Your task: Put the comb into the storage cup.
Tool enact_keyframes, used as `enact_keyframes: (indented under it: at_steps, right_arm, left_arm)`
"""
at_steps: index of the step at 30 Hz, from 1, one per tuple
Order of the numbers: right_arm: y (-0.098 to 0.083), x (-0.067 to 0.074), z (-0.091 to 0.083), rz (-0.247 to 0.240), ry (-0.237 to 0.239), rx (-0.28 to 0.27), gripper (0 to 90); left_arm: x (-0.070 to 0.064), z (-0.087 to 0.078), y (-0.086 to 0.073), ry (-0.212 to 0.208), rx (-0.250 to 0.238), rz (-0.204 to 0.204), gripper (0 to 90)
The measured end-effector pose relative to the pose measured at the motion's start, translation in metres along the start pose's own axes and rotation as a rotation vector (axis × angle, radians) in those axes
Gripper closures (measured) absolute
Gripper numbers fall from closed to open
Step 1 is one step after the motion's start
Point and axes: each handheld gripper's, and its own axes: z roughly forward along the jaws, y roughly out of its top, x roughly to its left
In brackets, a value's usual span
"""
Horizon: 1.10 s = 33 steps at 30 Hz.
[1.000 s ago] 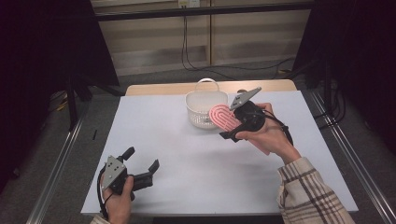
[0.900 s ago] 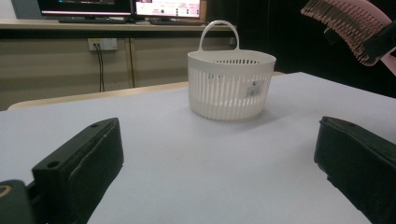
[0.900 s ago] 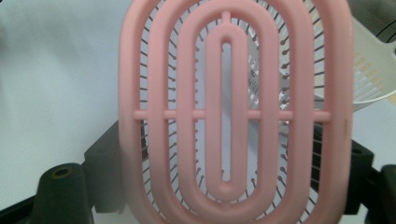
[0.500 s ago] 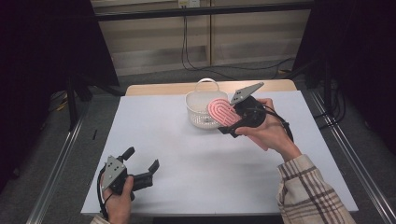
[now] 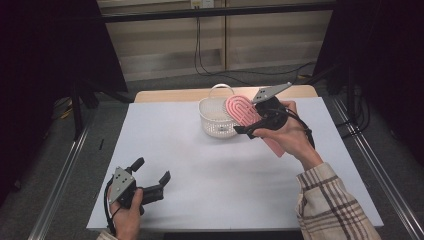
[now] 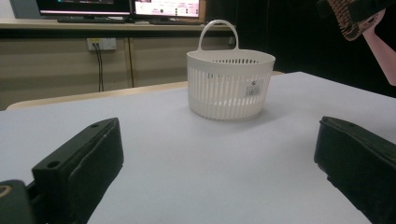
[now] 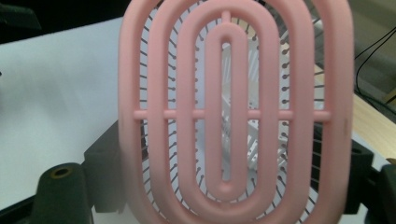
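A pink vented hairbrush (image 5: 239, 110) hangs tilted in the air, its oval head over the right rim of a white slotted basket (image 5: 215, 121). My right gripper (image 5: 251, 127) is shut on it, and the handle runs back under the hand. The brush head (image 7: 229, 112) fills the right gripper view, with a black jaw at each side and the basket behind it. At the table's front left, my left gripper (image 5: 151, 170) rests open with nothing between its jaws. It (image 6: 219, 154) faces the basket (image 6: 229, 86) across bare white table.
The white table top (image 5: 200, 165) has a wooden strip along its far edge. Metal rails run along both sides on the floor. Cables hang against the wall behind. The basket has an upright loop handle (image 5: 221, 88).
My right hand has lifted the brush slightly, bringing its head further over the basket's rim. The left gripper has stayed put.
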Motion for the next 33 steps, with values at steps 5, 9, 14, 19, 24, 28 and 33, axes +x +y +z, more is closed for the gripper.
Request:
enact_keyframes:
  at_steps: [5,9,14,19,24,28,33]
  right_arm:
    - [0.003,0.0,-0.002,-0.004,-0.005,-0.039,20.1]
    - [0.005,-0.002,-0.004,0.004,-0.021,-0.064,20.1]
    - [0.007,-0.003,-0.006,0.017,-0.03,-0.103,20.1]
    - [0.01,-0.003,-0.007,0.023,-0.031,-0.146,20.1]
    - [0.012,-0.003,-0.008,0.025,-0.041,-0.18,20.1]
    - [0.013,-0.004,-0.009,0.023,-0.043,-0.209,20.1]
    - [0.015,-0.005,-0.009,0.016,-0.06,-0.241,20.1]
  left_arm:
    - [0.0,0.0,0.0,-0.001,0.001,0.002,1.5]
    - [0.0,0.0,0.0,0.0,0.001,0.004,1.5]
    - [0.0,0.0,0.0,0.0,0.0,0.002,1.5]
    - [0.0,0.0,0.0,0.0,0.0,0.002,1.5]
    - [0.0,0.0,0.0,0.0,-0.002,0.0,1.5]
    - [0.0,0.0,0.0,-0.001,0.0,0.001,1.5]
    - [0.0,0.0,0.0,-0.001,0.002,0.007,1.5]
